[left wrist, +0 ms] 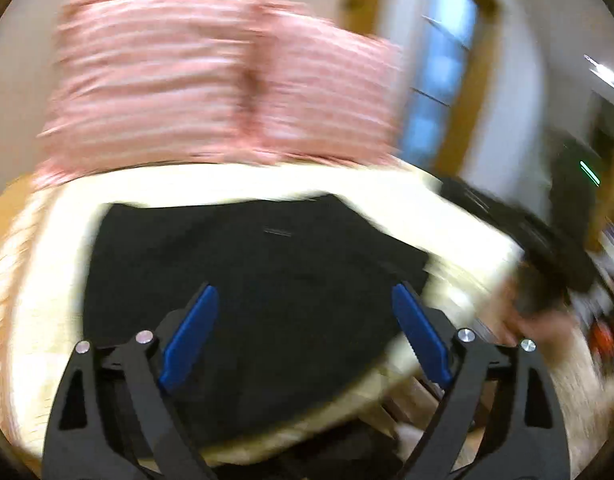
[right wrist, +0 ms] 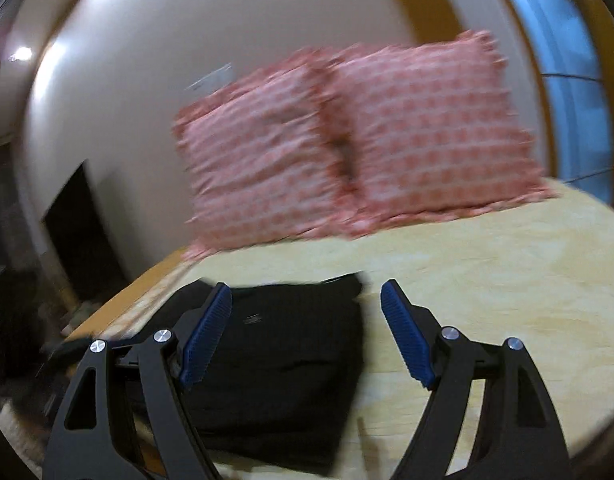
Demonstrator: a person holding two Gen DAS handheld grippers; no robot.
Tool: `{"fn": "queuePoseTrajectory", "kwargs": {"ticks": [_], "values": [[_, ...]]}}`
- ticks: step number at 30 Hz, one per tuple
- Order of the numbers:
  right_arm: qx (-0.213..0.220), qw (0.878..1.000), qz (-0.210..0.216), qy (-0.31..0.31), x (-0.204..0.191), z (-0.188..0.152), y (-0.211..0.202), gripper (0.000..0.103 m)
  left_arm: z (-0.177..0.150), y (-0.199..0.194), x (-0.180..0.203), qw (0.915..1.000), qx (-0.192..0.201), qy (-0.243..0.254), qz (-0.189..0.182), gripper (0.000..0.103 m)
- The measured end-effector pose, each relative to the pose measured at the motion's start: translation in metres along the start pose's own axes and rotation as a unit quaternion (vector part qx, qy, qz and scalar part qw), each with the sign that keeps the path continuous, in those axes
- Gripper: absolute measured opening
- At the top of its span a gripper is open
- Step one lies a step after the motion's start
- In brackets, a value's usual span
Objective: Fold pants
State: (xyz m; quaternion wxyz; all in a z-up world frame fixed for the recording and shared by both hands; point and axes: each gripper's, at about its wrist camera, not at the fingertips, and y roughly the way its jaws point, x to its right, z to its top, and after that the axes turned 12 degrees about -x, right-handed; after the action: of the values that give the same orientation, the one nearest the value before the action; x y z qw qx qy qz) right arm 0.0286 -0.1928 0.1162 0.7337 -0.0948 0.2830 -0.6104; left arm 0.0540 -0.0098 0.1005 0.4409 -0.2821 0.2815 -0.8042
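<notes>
Both of our grippers stand wide open and hold nothing. Our left gripper (left wrist: 305,300), a black frame with two blue ribbed finger pads (left wrist: 191,336), hangs above the folded black fabric pants (left wrist: 259,280), its pads spread well apart with the dark cloth showing in the whole gap between them. We cannot tell whether the pads touch the cloth; the picture is heavily blurred.

Our right gripper (right wrist: 307,300), built the same way, is likewise spread wide. Its left pad (right wrist: 205,340) lies over the pants (right wrist: 283,368), while its right pad (right wrist: 407,336) lies over the pale yellow bedspread (right wrist: 487,280), beside the garment's right edge. Nothing sits between these pads either.

The pants lie as a compact, roughly square black bundle on the bedspread (left wrist: 55,280), near the bed's near edge and towards its left side as the right wrist view shows it. A small label (right wrist: 251,320) is visible on the top layer.

At the far end of the bed two pink-and-white patterned pillows (right wrist: 347,140) lean side by side against the cream wall (right wrist: 147,40), well apart from the pants. A wood-framed window (right wrist: 559,80) stands to their right.
</notes>
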Motion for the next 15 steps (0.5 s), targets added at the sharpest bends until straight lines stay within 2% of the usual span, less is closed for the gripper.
{"fn": "queuePoseTrajectory", "kwargs": {"ticks": [3, 5, 7, 8, 10, 13, 15], "values": [[-0.051, 0.998, 0.039, -0.017, -0.015, -0.001, 0.032, 0.078, 0.008, 0.005, -0.035, 0.9972, 0.006, -0.069, 0.027, 0.089], [-0.073, 0.996, 0.041, -0.026, -0.023, -0.004, 0.048, 0.078, 0.006, 0.012, -0.044, 0.9954, -0.002, -0.074, 0.061, 0.091], [-0.108, 0.993, 0.036, -0.026, -0.026, -0.01, 0.064, 0.078, 0.006, 0.026, -0.047, 0.9926, -0.033, -0.076, 0.088, 0.092], [-0.141, 0.99, 0.022, -0.019, -0.023, -0.015, 0.076, 0.078, 0.0, 0.031, -0.05, 0.991, -0.053, -0.081, 0.093, 0.092], [-0.184, 0.983, 0.002, -0.016, -0.019, -0.027, 0.091, 0.078, -0.008, 0.045, -0.058, 0.9893, -0.083, -0.089, 0.081, 0.092], [-0.184, 0.981, -0.022, -0.061, -0.029, -0.036, 0.091, 0.078, -0.013, 0.051, -0.054, 0.9895, -0.079, -0.068, 0.1, 0.095], [-0.191, 0.979, -0.031, -0.068, -0.033, -0.032, 0.09, 0.078, -0.014, 0.051, -0.051, 0.9888, -0.086, -0.058, 0.108, 0.097]]}}
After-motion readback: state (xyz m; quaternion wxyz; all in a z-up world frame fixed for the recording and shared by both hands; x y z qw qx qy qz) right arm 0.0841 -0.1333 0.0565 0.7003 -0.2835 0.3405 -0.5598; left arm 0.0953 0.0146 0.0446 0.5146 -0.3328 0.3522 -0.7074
